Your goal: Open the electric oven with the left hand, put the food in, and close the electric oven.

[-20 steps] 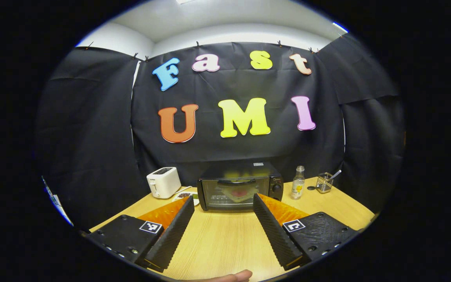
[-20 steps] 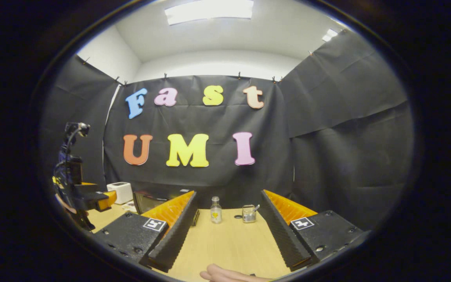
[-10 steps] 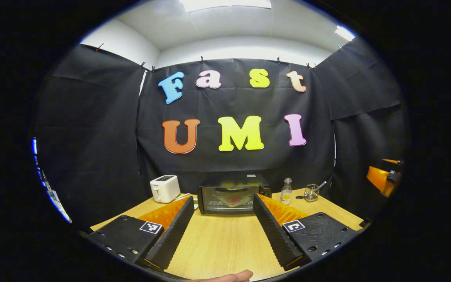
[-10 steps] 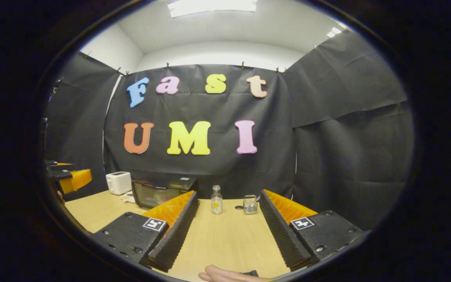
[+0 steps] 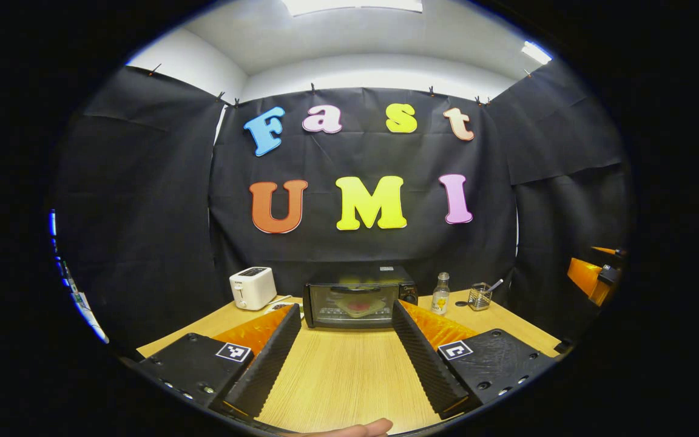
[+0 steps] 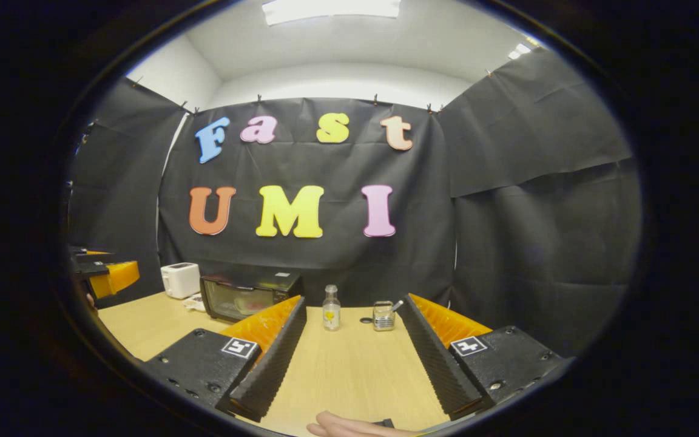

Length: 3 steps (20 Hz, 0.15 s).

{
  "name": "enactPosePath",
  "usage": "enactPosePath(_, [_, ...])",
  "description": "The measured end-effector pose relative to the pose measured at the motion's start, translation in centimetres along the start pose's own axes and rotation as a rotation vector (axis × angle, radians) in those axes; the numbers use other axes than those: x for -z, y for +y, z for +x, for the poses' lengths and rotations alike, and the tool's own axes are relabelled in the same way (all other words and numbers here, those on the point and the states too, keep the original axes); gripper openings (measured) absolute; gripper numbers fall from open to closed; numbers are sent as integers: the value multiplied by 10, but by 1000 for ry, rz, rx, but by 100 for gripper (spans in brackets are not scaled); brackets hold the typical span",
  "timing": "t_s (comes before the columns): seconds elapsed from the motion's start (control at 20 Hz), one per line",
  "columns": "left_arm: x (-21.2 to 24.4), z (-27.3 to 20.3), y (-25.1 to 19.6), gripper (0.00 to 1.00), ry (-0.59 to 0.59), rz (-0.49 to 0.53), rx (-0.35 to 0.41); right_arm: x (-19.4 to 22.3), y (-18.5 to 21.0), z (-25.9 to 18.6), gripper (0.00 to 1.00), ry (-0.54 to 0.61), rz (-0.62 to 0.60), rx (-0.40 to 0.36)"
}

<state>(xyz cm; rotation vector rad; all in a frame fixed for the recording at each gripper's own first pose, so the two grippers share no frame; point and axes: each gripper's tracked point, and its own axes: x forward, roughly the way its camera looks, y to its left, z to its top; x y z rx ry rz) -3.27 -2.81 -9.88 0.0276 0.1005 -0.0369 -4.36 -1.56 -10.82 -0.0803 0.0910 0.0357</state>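
Oven: the electric oven [image 5: 358, 297] stands at the back of the desk [image 5: 337, 382], door closed, directly ahead of the left gripper [image 5: 340, 340]; in the right gripper view it sits off to the left [image 6: 249, 295].
Food: a pale shape with a reddish patch [image 5: 358, 306] shows through the oven's glass door (blurred, so it is probably the food, but I cannot say what kind).
Left gripper: fingers [image 5: 264, 364] spread wide apart over bare desk, grasping nothing; a fingertip of the holding hand [image 5: 358, 429] shows at the bottom edge.
Right gripper: fingers [image 6: 428, 358] likewise released and wide, nothing between them [image 6: 349, 358]; it also appears at the far right of the left gripper view.
Since a second ago: the oven looks smaller and farther in the left gripper view; in the right gripper view the left gripper has dropped from raised to low at the left edge [image 6: 107, 276].
Beside the oven: a white toaster [image 5: 253, 287] to its left, a small plate [image 5: 283, 306] just in front of that, a clear bottle [image 5: 440, 294] and a wire holder [image 5: 480, 296] to its right.
View differences: the right gripper view frames the bottle [image 6: 329, 308] and holder [image 6: 383, 315] between its own fingers.
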Motion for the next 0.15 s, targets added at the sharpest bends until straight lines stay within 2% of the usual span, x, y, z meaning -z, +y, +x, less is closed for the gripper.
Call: enactPosePath(0.15, [-3, 0, -1, 96, -13, 0, -2, 1, -2, 1, 100, 2, 6, 0])
